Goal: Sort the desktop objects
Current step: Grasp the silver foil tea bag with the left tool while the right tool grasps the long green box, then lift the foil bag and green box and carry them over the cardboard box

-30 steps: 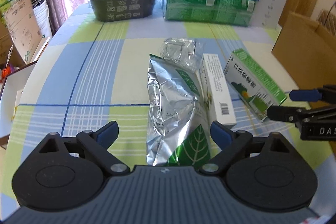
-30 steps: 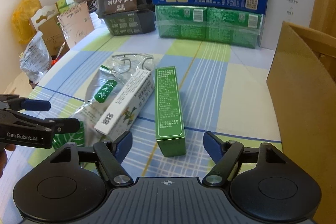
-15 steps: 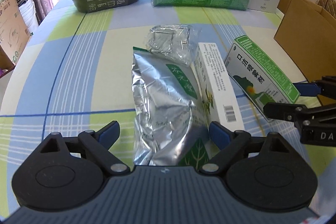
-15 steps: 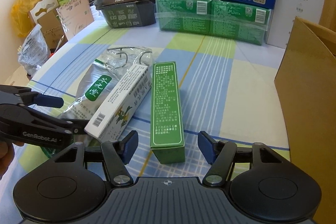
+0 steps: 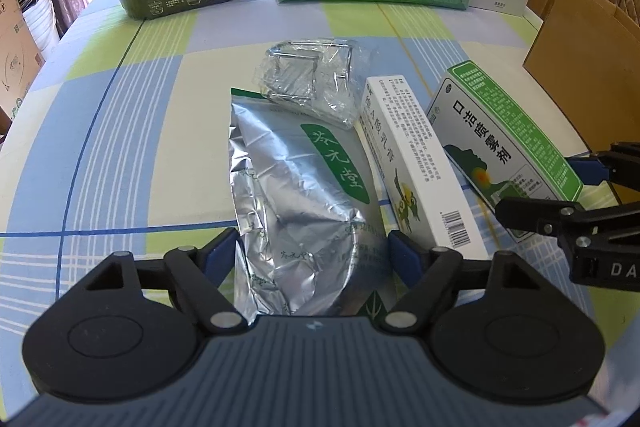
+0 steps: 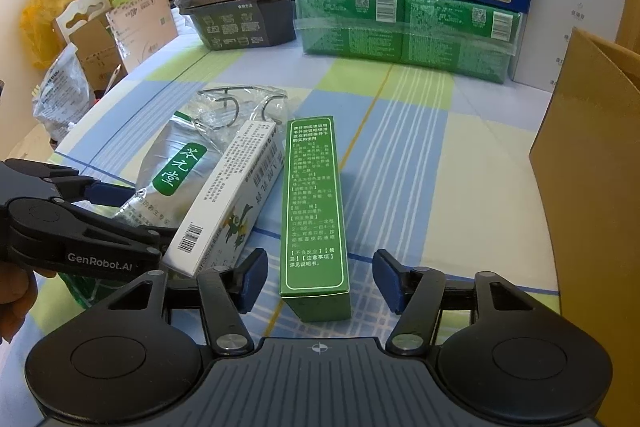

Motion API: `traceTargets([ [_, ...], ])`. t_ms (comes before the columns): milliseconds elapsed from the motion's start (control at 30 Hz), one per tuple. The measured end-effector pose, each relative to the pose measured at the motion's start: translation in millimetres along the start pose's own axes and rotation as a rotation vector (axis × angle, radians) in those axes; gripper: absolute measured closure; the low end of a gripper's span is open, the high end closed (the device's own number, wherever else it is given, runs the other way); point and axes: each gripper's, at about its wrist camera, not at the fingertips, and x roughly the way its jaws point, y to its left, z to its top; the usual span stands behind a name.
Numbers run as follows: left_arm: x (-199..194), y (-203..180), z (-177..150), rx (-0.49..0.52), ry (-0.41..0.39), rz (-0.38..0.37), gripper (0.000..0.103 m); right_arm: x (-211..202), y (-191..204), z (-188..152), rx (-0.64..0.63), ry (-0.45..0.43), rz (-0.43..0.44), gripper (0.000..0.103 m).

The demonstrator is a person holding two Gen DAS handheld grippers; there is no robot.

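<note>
From the left wrist view, I am looking along my left tongs [image 5: 313, 247], which are standing wide apart with the near end of the silver foil pouch [image 5: 296, 195] lying between the blue pads [image 5: 218, 251]; whether the pads are touching the foil I cannot tell. The pouch is lying flat on the checked counter [image 5: 120, 155]. A clear plastic bag with a wire frame [image 5: 310, 83] is resting on the pouch's far end. A white box [image 5: 416, 163] is lying just beside the pouch on its right, and a green box [image 5: 504, 135] is sitting further right. My right tongs [image 5: 560, 187] are reaching in at the right edge, straddling that green box's near end.

From the right wrist view, my right tongs [image 6: 318, 277] are gaping open with the near end of the green box [image 6: 314, 203] between the pads, a gap showing on both sides. The white box [image 6: 232, 203] is leaning against the silver foil pouch [image 6: 176, 171] to the left. My left tongs [image 6: 116, 211] are sitting at the left edge by the pouch. A brown carton [image 6: 592, 163] is standing at the right
</note>
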Motion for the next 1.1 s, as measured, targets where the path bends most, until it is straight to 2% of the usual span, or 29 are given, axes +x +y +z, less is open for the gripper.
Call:
traceTargets([
  [133, -1, 1, -1, -0.005, 0.0, 0.003, 0.032, 2, -1, -2, -0.003, 0.013, -0.006, 0.068],
  [233, -5, 1, -2, -0.006, -0.003, 0.007, 0.035, 0, -1, -3, 0.0, 0.012, -0.015, 0.074],
  [433, -17, -3, -10, 0.014, -0.001, 0.03, 0.041, -8, 2, -7, -0.012, 0.023, -0.019, 0.075],
  [633, -36, -16, -31, 0.04, 0.02, 0.04, 0.043, -25, 6, -20, -0.003, 0.053, -0.034, 0.075],
  [833, -66, -36, -58, 0.057, 0.051, 0.022, 0.045, -55, 17, -43, 0.019, 0.088, -0.03, 0.075],
  [1100, -105, -55, -97, 0.043, 0.054, -0.012, 0.045, -94, 33, -77, 0.03, 0.111, -0.009, 0.075],
])
